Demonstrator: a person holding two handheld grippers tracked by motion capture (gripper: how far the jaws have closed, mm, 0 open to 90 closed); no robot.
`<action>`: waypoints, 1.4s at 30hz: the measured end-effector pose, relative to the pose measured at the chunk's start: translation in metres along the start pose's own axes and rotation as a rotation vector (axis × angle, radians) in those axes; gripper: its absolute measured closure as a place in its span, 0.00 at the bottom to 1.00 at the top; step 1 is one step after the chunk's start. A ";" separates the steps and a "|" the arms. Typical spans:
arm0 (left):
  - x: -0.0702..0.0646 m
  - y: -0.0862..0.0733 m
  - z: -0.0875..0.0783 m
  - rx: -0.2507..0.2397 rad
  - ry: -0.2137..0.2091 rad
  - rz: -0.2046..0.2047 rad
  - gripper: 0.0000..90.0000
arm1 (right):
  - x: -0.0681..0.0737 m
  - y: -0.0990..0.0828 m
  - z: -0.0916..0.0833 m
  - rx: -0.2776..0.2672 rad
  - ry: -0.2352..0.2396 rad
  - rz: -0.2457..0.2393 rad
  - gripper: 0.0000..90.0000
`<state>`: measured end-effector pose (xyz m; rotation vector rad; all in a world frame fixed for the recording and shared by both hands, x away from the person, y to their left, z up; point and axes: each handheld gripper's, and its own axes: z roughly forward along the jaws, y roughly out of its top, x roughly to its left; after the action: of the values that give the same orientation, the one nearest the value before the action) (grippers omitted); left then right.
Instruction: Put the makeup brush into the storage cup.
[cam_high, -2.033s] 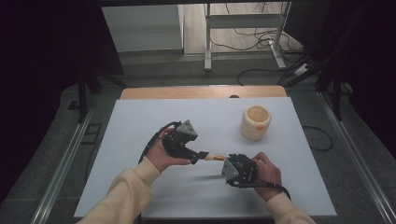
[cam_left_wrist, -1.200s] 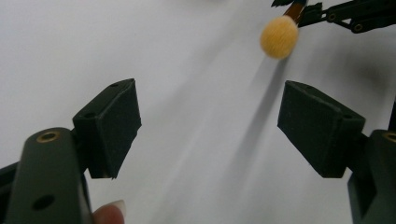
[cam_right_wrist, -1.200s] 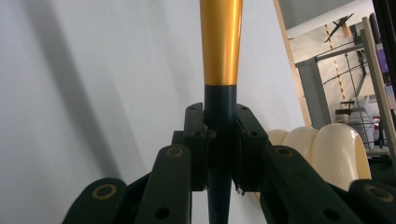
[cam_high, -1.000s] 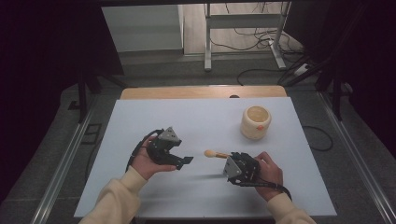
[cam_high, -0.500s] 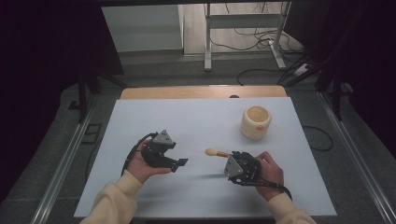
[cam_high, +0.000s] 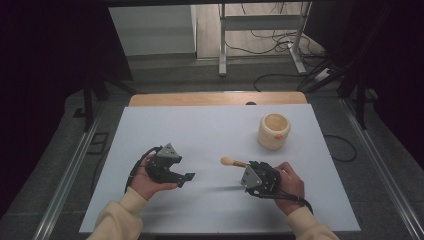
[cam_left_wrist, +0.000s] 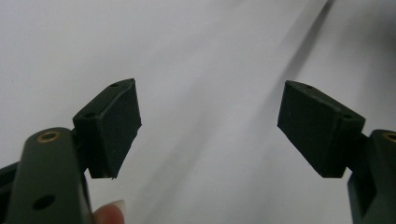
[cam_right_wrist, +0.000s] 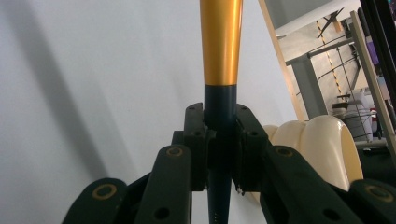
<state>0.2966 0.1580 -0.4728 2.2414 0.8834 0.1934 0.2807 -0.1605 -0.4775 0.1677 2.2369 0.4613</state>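
Observation:
My right gripper (cam_high: 248, 167) rests on the white table (cam_high: 210, 130) at the near right, shut on a slim gold-handled tool (cam_high: 231, 162). The tool's rounded end sticks out to the left. In the right gripper view the jaws (cam_right_wrist: 219, 119) clamp the tool's dark navy section, and its gold shaft (cam_right_wrist: 221, 42) runs on ahead. My left gripper (cam_high: 184, 175) sits at the near left, held in a hand and well apart from the tool. Its pads (cam_left_wrist: 119, 123) stand wide open over bare table, with nothing between them.
A cream ribbed cup (cam_high: 274, 131) with an orange spot stands at the right, beyond the right gripper; it is also the cream cup (cam_right_wrist: 322, 149) in the right gripper view. A wooden strip (cam_high: 215, 98) runs along the far edge. Cables lie on the floor behind.
My left gripper has let go of the tool's end and drawn back left and toward the near edge, open. The right gripper and the tool have stayed put.

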 end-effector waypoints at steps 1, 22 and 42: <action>0.001 -0.002 0.000 0.003 0.002 -0.002 0.25 | 0.000 0.000 0.000 0.000 -0.001 0.001 0.88; 0.007 -0.040 -0.014 0.011 0.056 -0.072 0.24 | -0.010 -0.003 -0.004 -0.023 0.003 0.081 0.88; 0.013 -0.043 -0.013 0.010 0.057 -0.080 0.24 | -0.042 -0.008 0.000 -0.142 0.077 0.367 0.88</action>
<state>0.2783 0.1955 -0.4928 2.2145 1.0039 0.2169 0.3078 -0.1794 -0.4509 0.4978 2.2426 0.8331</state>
